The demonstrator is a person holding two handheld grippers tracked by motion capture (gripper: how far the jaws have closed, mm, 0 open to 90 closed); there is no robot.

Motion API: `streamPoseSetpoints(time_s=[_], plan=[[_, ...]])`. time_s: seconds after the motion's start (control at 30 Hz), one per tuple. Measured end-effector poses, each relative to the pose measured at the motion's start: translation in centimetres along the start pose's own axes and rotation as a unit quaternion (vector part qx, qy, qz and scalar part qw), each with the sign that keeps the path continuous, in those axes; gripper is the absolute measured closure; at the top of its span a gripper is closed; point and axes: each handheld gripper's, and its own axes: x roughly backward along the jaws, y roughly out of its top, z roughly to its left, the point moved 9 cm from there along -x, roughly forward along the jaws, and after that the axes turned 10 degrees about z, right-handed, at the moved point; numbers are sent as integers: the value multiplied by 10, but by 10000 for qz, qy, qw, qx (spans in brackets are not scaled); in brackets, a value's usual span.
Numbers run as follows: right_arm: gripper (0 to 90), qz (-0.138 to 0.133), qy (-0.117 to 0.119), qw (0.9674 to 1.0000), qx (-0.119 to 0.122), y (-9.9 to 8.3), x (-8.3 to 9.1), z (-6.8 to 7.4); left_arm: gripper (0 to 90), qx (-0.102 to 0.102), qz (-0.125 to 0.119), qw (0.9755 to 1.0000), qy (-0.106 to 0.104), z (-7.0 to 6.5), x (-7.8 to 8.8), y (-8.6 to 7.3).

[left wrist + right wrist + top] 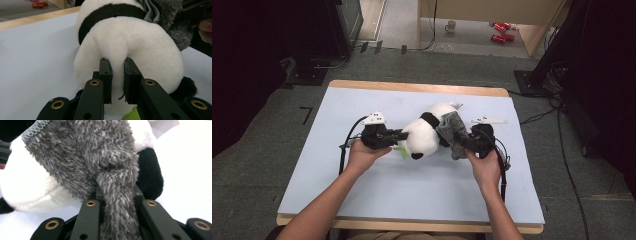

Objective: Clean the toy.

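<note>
From the high view, we see one panda plush [424,135] mid-table [362,200], nearer the far edge. In the left gripper view, the left gripper [117,80] pinches a fold of soft plush. In the right gripper view, the right gripper [117,195] clamps one fluffy grey cloth [100,157]; both look light and yielding.

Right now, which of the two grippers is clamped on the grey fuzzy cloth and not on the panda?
The right gripper: its jaws pinch the grey fuzzy cloth draped over the plush panda. The left gripper pinches a fold of the panda's white plush instead.
</note>
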Motion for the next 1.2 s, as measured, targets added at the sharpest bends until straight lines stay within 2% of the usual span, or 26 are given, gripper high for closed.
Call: streamPoseSetpoints(time_s=[0.13, 0.27, 0.3, 0.33, 0.37, 0.47, 0.5, 0.57, 0.63, 0.83, 0.9, 1.03, 1.2], plan=[[771, -44, 32, 10000, 81, 4, 2, 12, 802, 19, -173, 9993, 335, 4, 5, 2], [772, -192, 91, 9997, 121, 10, 10, 22, 802, 90, -454, 9970, 613, 9, 12, 4], [771, -242, 114, 9995, 141, 12, 14, 25, 801, 131, -421, 9968, 664, 10, 11, 3], [771, -285, 155, 9994, 130, 13, 16, 28, 800, 161, -427, 9969, 641, 9, 9, 1], [771, -334, 213, 9991, 125, 15, 18, 31, 799, 169, -352, 9979, 524, 6, 4, -2], [771, -332, 388, 9986, 103, 16, 18, 44, 793, -5, -22, 9996, 294, -12, -14, -10], [771, -283, 444, 9986, 100, 14, 15, 50, 791, -39, 17, 9997, 241, -17, -17, -11], [771, -188, 508, 9985, 124, 12, 11, 59, 789, 11, 81, 9999, 91, -25, -22, -12], [771, -107, 599, 9981, 99, 9, 6, 66, 784, 59, 135, 9999, -3, -27, -23, -13], [771, 194, 769, 9967, 160, -6, -12, 86, 777, 99, 102, 9999, 5, -27, -22, -14], [771, 278, 767, 9965, 208, -11, -18, 91, 778, 108, 119, 9999, 9, -27, -23, -14], [772, 281, 703, 9964, 375, -16, -23, 96, 777, 223, 129, 9997, -43, -27, -22, -14], [777, 330, 606, 9959, 584, -26, -31, 102, 778, 228, 164, 9996, -37, -27, -22, -15]])
